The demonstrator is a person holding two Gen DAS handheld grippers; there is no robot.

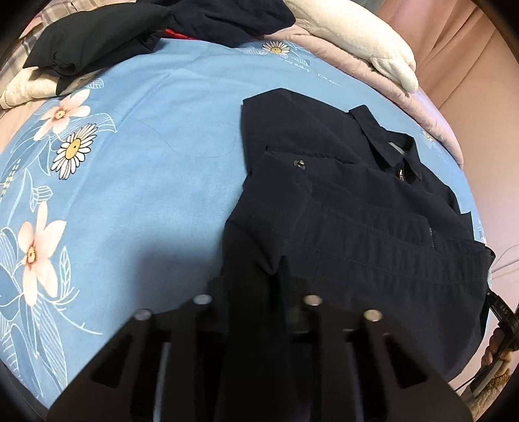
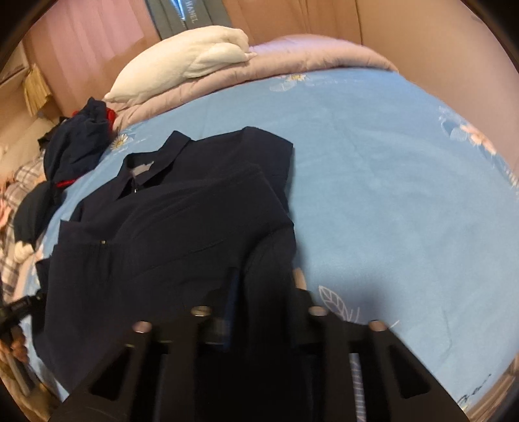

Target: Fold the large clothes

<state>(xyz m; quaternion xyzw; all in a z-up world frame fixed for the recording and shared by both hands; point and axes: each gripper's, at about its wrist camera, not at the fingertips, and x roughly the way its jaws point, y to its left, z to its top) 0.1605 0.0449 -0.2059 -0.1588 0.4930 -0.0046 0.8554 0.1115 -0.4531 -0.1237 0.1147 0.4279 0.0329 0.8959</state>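
Note:
A dark navy collared jacket (image 1: 340, 201) lies partly folded on the blue flowered bedsheet (image 1: 146, 194), collar toward the far side. My left gripper (image 1: 256, 279) is shut on the jacket's near left hem, the cloth bunched between its fingers. In the right wrist view the same jacket (image 2: 181, 211) lies left of centre, and my right gripper (image 2: 262, 282) is shut on its near right hem, with fabric draped over the fingers. The sleeves are folded in over the body.
A pile of dark clothes (image 1: 129, 29) with a red trim sits at the far left of the bed. A white pillow (image 2: 191, 61) rests on a lilac quilt (image 2: 308, 52) at the head. Pink curtains hang behind. Bare sheet (image 2: 405, 194) lies right of the jacket.

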